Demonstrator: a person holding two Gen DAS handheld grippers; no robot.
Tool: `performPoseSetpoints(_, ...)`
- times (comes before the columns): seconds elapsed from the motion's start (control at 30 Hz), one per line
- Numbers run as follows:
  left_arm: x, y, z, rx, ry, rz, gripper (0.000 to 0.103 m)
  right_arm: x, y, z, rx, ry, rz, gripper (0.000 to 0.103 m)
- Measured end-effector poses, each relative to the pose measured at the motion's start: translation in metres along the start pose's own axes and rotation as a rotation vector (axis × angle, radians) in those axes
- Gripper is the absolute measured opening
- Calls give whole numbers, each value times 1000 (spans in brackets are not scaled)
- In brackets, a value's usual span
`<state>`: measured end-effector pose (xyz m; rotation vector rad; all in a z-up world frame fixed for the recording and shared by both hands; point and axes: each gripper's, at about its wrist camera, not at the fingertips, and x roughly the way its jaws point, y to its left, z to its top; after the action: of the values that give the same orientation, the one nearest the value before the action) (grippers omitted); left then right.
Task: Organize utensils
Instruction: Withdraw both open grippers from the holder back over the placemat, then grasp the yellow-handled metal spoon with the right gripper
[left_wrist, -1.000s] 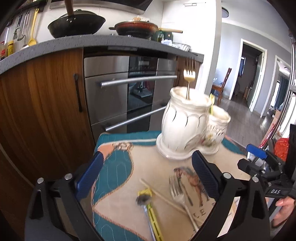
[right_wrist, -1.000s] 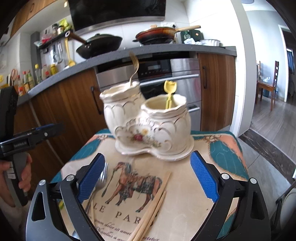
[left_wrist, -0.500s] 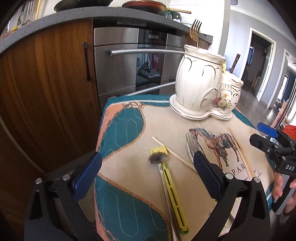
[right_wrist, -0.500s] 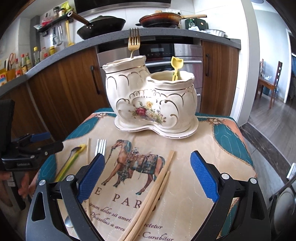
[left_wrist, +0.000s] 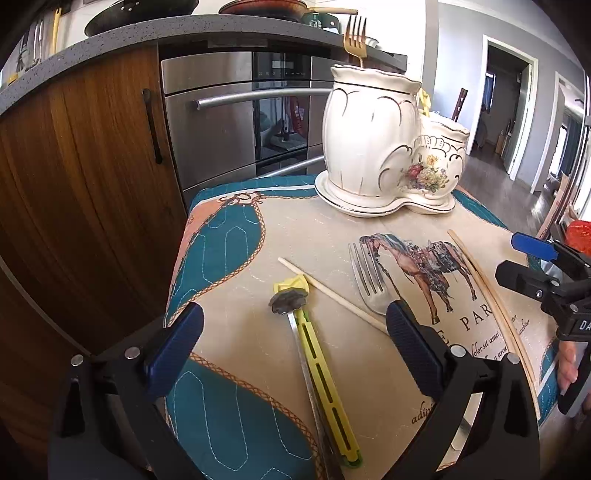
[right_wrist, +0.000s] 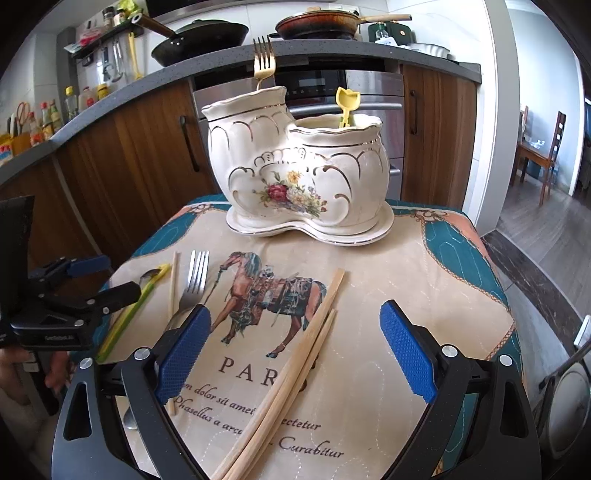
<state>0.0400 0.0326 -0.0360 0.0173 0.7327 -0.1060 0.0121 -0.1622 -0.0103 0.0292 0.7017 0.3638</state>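
Note:
A white ceramic two-pot holder (right_wrist: 295, 166) stands at the back of the horse-print cloth (right_wrist: 424, 280). Its tall pot holds a gold fork (right_wrist: 264, 62) and its low pot a yellow utensil (right_wrist: 347, 107). On the cloth lie a pair of chopsticks (right_wrist: 306, 350), a silver fork (left_wrist: 369, 280), a single chopstick (left_wrist: 332, 291), a steel spoon (left_wrist: 286, 301) and a yellow utensil (left_wrist: 321, 373). My left gripper (left_wrist: 293, 332) is open just above the spoon and yellow utensil. My right gripper (right_wrist: 293, 343) is open over the chopstick pair, holding nothing.
A steel oven (left_wrist: 229, 122) and wooden cabinets (left_wrist: 81, 166) stand right behind the small table. Pans (right_wrist: 207, 37) sit on the grey counter above. The cloth's edges (right_wrist: 491, 280) drop off at the sides, with a wooden floor and a chair (right_wrist: 546, 147) to the right.
Both grippers have drawn back from the holder and tilted down toward the cloth. The left one now frames the spoon and yellow utensil, the right one the chopstick pair.

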Motion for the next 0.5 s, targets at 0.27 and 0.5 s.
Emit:
performPoseSetpoints(0.27, -10, 26, 6, -111, -73, -1, 97, 6, 38, 1, -38, 53, 105, 84)
performPoseSetpoints(0.5, -22, 65, 9, -285, -159, -68, 97, 24, 95, 2, -97, 105, 139, 43)
